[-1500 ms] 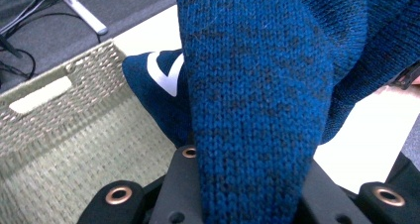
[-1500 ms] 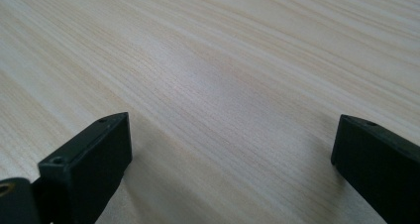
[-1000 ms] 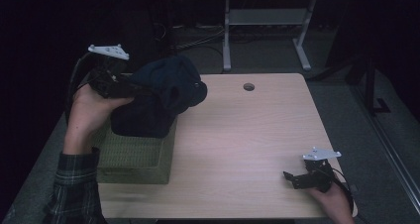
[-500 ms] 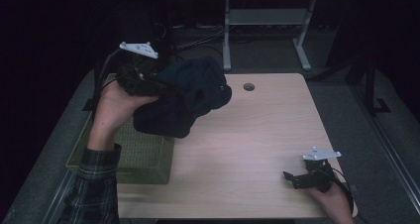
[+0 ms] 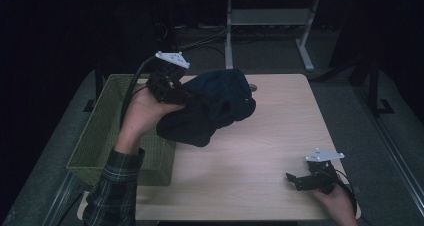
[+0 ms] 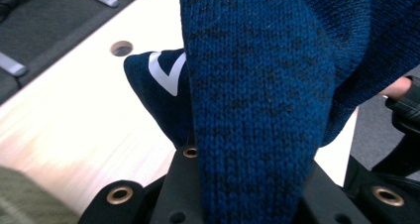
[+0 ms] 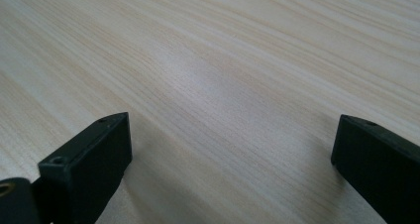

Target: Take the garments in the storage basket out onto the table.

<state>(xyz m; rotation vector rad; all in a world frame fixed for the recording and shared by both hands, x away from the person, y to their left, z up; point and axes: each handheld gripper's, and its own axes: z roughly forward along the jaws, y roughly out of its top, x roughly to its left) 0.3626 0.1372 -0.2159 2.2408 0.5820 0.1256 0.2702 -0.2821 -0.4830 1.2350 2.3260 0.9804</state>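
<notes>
We hold a dark blue knitted garment (image 5: 212,108) in our left gripper (image 5: 187,98), its fingers pinching a thick fold of the knit; in the left gripper view the cloth (image 6: 257,100) rises straight out from between them. The garment hangs in the air above the bench (image 5: 260,151), bunched into a rounded bundle just to the right of the green basket (image 5: 97,136). Its lower edge droops toward the bench beside the basket's right wall; whether it touches the wood, we cannot tell. A white mark (image 6: 166,70) shows on a darker part of the garment in the left gripper view.

The basket stands at the bench's left edge, and our left forearm in a plaid sleeve (image 5: 112,196) passes over its near corner. A small round hole (image 6: 121,48) in the bench lies beyond the garment, on the far side from the basket.

Our right gripper (image 5: 300,181) rests low at the bench's near right corner, well apart from the basket and the garment. Its fingers (image 7: 89,159) are spread wide with bare wood between them.
</notes>
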